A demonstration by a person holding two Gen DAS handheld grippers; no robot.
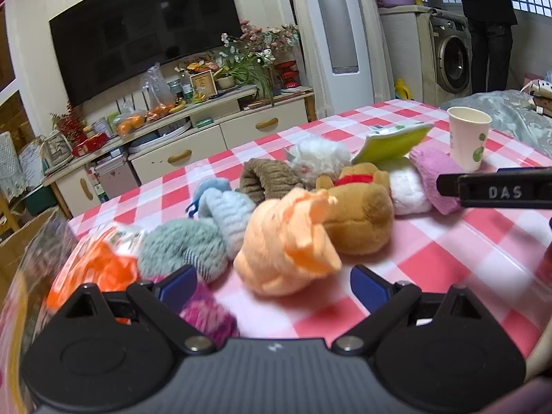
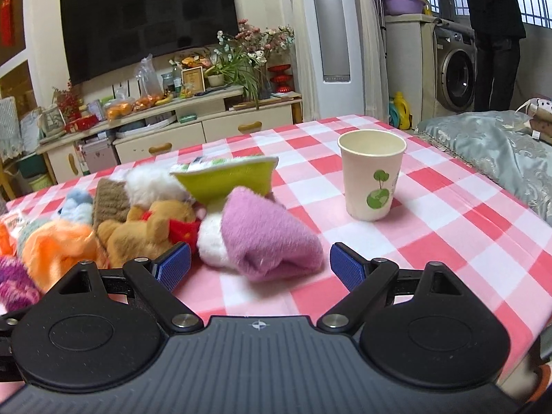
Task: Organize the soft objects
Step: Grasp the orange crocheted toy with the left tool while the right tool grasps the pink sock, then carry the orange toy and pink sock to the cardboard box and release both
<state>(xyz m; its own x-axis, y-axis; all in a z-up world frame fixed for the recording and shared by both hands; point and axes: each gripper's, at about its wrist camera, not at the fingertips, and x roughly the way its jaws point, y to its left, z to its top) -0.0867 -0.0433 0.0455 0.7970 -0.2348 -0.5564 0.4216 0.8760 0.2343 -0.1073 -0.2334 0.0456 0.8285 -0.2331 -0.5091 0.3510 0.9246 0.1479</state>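
The left gripper [image 1: 272,284] has its fingers [image 1: 179,284] spread wide with nothing between them; the orange plush [image 1: 286,245] lies just ahead of the gap, slightly toward the right finger. The right gripper [image 2: 259,268] is likewise spread and empty, and the purple plush [image 2: 269,241] sits just beyond its fingers [image 2: 174,264], long axis slanting from upper left down to the right. Each hand is nearer its own toy, so I judge either could close in with a short push forward.

Outward, the other soft toys crowd in a loose row on the checked bench [image 2: 431,234]: a brown bear [image 1: 358,217], a grey-blue one [image 1: 186,252], a white one [image 1: 321,158]. A paper cup [image 2: 372,172] stands apart to the right.

The left end of the row is blurred, and a magenta toy [image 1: 207,314] is half hidden behind the left gripper.
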